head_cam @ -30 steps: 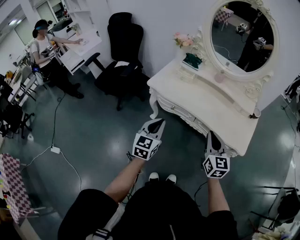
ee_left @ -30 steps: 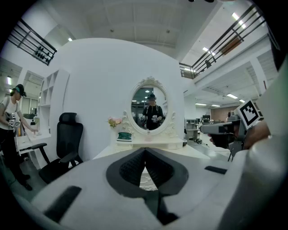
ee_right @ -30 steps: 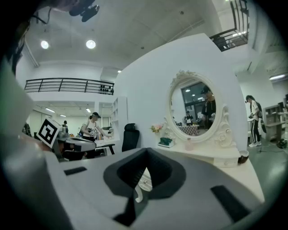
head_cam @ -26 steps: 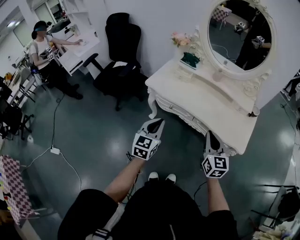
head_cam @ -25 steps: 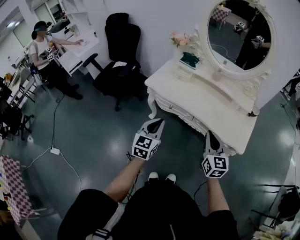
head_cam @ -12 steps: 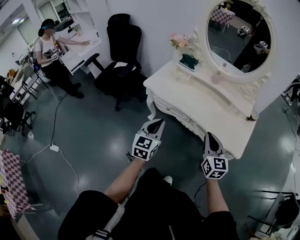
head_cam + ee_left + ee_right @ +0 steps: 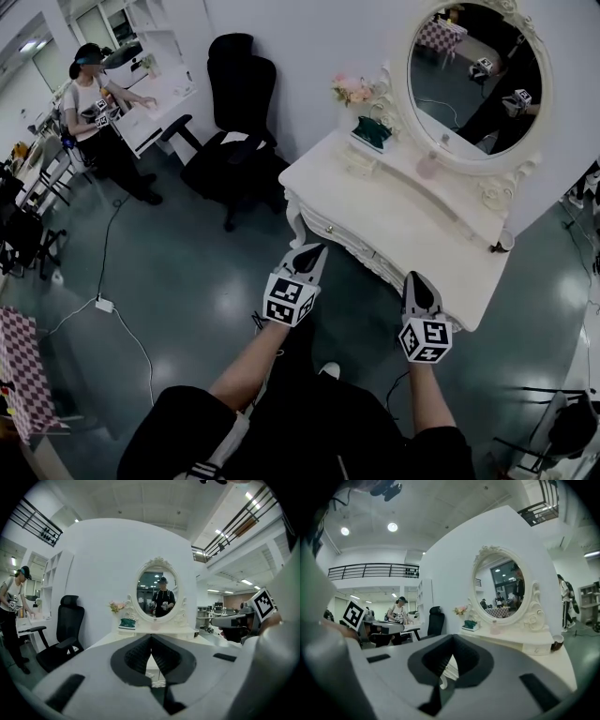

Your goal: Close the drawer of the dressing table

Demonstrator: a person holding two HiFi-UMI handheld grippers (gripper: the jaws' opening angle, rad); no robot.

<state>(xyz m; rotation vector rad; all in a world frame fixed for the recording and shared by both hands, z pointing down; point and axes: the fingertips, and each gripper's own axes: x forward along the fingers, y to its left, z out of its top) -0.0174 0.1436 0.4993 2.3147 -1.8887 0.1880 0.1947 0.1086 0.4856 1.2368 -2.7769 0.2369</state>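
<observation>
The white carved wooden dressing table [image 7: 412,223] stands just ahead. Its white ornate drawer [image 7: 343,236] sits under the near edge; I cannot tell how far out. It looks rigid and free-sliding, so it likely needs an even push on its front. The 2 tongs, left gripper [image 7: 312,250] and right gripper [image 7: 415,281], are pinched together and empty.

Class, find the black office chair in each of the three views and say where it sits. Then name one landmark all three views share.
Head view: the black office chair stands upper left of centre, left of the dressing table.
Left gripper view: at the left side.
Right gripper view: small, just left of centre.
Shared landmark: the oval mirror, seen in all three views.
</observation>
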